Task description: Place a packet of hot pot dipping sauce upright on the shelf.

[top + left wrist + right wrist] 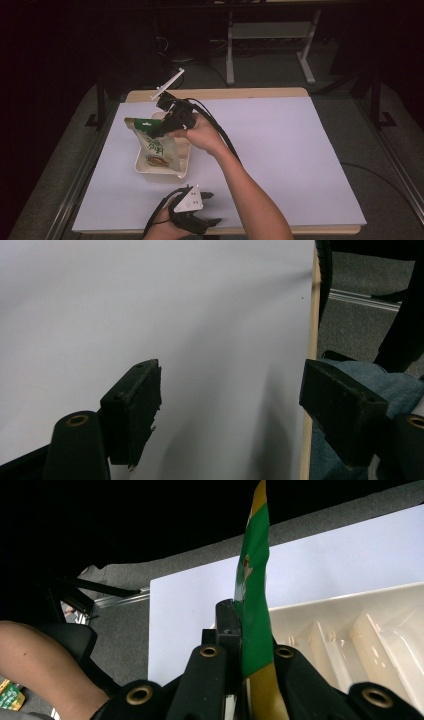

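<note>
Your right gripper [159, 131] is clamped on the top edge of the green snack pouch [156, 145], so it hangs above the cream tray [184, 172]. Your left gripper [192, 220] rests wide open and holds nothing.

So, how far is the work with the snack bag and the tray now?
Done: the right gripper is shut on the top edge of the green snack bag. In hand: the bag hangs over the cream tray, its bottom inside. Left: probably releasing it there. The left gripper waits open over the white sheet.
</note>
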### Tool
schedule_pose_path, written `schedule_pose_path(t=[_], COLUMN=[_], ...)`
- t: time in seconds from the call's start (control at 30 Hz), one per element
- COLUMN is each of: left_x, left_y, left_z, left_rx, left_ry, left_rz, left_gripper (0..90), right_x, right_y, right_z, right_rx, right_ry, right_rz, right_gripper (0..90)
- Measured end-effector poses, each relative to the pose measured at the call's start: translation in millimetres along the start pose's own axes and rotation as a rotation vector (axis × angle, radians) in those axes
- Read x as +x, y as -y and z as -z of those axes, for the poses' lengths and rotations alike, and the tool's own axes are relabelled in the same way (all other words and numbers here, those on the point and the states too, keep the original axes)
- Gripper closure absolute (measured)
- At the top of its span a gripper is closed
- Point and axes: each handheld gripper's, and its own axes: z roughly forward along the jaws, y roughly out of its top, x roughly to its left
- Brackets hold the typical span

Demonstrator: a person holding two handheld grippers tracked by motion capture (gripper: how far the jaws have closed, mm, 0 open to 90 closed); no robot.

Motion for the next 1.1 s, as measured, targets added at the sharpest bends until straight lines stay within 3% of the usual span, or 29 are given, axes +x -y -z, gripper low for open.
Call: schedule_pose_path(t=[1.1], left_x=[0.6], left_y=[0.5], left_z=[0.2], left_rx=[-0.003], left_ry=[-0.001], left_rz=[0.010], left_gripper=[24.3], right_x=[-12.3], right_y=[10.1], right_z=[-41.8], right_rx=[0.054], right_ry=[-0.025], right_rz=[-0.015], right_gripper=[89.5])
